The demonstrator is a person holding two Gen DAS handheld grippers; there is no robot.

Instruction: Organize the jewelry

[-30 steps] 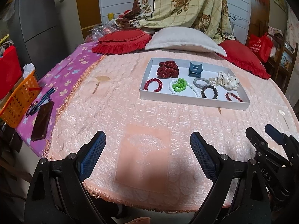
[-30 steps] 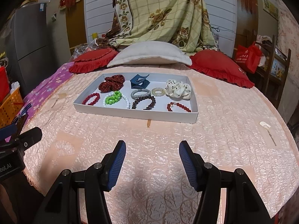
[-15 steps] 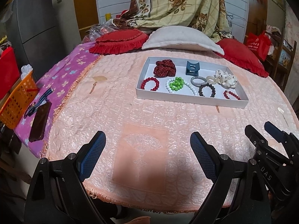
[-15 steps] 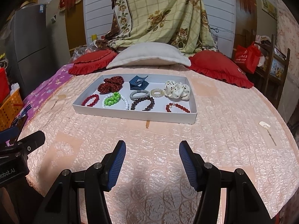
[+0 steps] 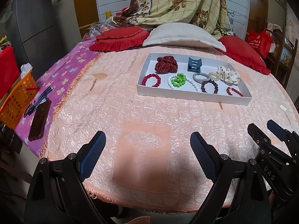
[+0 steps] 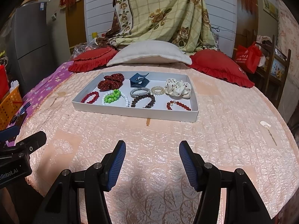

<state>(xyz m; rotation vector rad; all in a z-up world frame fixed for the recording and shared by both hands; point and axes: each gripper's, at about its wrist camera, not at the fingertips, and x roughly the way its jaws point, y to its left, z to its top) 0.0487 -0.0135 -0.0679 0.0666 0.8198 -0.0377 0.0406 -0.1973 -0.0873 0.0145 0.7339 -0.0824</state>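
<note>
A white tray [image 5: 188,95] [image 6: 134,111] lies on the pink quilted cover. It holds a dark red scrunchie [image 5: 165,64], a blue hair claw [image 5: 194,65], a white dotted scrunchie [image 5: 229,74], a red bead bracelet [image 5: 151,80], a green and white bead strand [image 5: 178,80], a silver bangle [image 5: 200,77], a dark brown bracelet [image 5: 209,86] and a small red bracelet [image 5: 234,91]. My left gripper [image 5: 147,145] is open and empty, well short of the tray. My right gripper [image 6: 152,155] is open and empty, also near the front edge.
Two red cushions [image 5: 119,38] and a white pillow [image 5: 181,35] lie behind the tray. An orange basket [image 5: 16,100] and a dark phone [image 5: 40,120] sit at the left on a purple blanket [image 5: 61,74]. Small hairpins [image 6: 268,128] lie on the cover.
Both grippers have drawn back a little from the tray, which looks slightly smaller and farther. Both stay open and empty.
</note>
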